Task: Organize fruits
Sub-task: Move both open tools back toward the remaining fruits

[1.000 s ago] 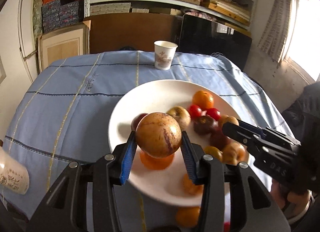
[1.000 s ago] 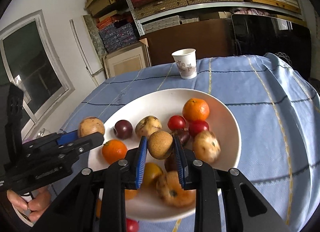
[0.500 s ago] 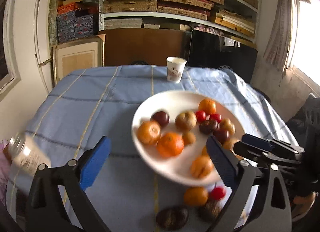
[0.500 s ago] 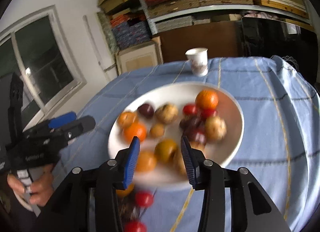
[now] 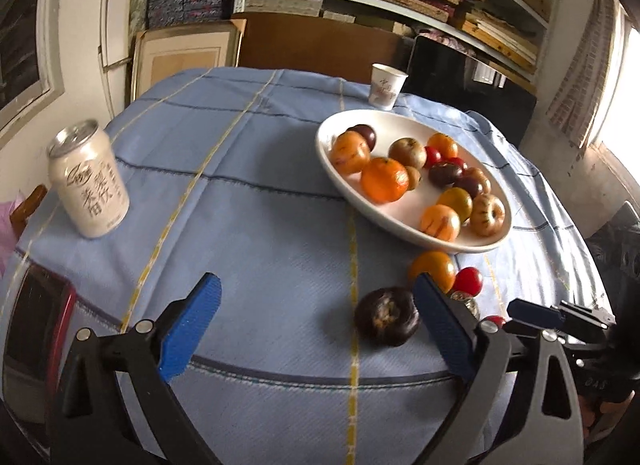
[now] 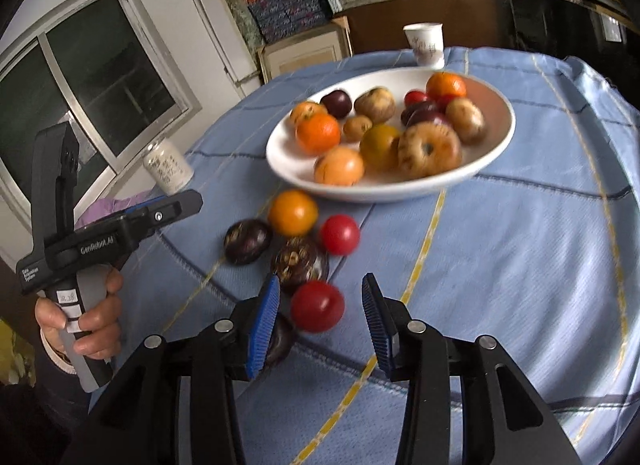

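Both hand-held grippers are empty and pulled back toward the near edge of the counter point(image 5: 256, 169), so this looks like the gap between one drop-off and the next pick. The white plate point(image 6: 288, 169) sits toward the far side with most of the fruit already in it: oranges, brownish round ones, dark plums and a couple of small red ones.

A handful remains loose on the blue cloth just in front of the plate: an orange fruit point(image 6: 293, 212), a dark purple fruit point(image 6: 247, 241), a brown-speckled dark one point(image 6: 299, 263) and two red ones, the farther point(image 6: 339, 234) and the nearer point(image 6: 317, 305).

The left hand-held gripper point(image 5: 316, 321) has its jaws spread about as wide as they go, having just been opening, with nothing gripped; a dark fruit point(image 5: 386, 321) lies on the cloth close to its right-hand pad. The right hand-held gripper point(image 6: 316, 325) stands partly open, its jaws having just parted, and the nearer red fruit sits between the blue pads without being touched.

My guess is the right one goes for that red fruit next: ease forward and down, centre it, then close gently, since it is small, smooth and likely to roll or squirt sideways into its neighbours
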Tool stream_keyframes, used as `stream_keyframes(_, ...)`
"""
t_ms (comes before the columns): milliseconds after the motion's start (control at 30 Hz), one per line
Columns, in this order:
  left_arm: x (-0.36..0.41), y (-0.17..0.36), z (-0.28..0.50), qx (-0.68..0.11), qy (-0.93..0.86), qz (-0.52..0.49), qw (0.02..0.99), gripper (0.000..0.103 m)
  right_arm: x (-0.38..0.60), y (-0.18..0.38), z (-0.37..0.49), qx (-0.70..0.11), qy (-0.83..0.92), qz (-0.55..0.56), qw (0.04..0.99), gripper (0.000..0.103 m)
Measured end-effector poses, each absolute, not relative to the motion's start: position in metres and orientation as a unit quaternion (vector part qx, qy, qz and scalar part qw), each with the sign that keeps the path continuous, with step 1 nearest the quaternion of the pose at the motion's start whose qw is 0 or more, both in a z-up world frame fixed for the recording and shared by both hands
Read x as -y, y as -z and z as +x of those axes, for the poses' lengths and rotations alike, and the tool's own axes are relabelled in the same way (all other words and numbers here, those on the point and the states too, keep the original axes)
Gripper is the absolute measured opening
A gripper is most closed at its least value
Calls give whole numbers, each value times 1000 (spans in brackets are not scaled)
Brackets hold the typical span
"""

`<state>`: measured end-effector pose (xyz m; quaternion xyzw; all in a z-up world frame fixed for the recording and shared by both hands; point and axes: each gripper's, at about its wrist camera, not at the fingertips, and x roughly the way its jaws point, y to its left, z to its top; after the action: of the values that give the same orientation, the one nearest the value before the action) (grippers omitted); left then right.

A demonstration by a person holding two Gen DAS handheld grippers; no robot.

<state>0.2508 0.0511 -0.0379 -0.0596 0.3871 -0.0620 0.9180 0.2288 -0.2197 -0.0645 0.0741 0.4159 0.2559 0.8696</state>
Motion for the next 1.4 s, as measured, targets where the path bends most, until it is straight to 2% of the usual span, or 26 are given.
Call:
stream_keyframes(300,-52,36,247,-382,55,-57,921,95,216,71,229,-432,-257,71,862,43)
stream_keyframes(500,-51,34,246,-382,57,-54,921,95,216,74,232,-439,-259,73,857,38)
stream_keyframes(1133,-53,37,248,-389,53,-57,918,95,222,74,235,-439,-259,94,855,31)
stream_keyframes(1333,-32,50,251,-423,126,-33,897,95,241,68,237,-429,-242,126,861,31)
stream_keyframes(1367,-27,52,251,-426,135,-25,894,94,242,68,238,-428,-240,128,862,31)
stream_keyframes(1400,-21,54,249,-425,139,-9,894,89,243,67,237,-427,-240,130,862,31)
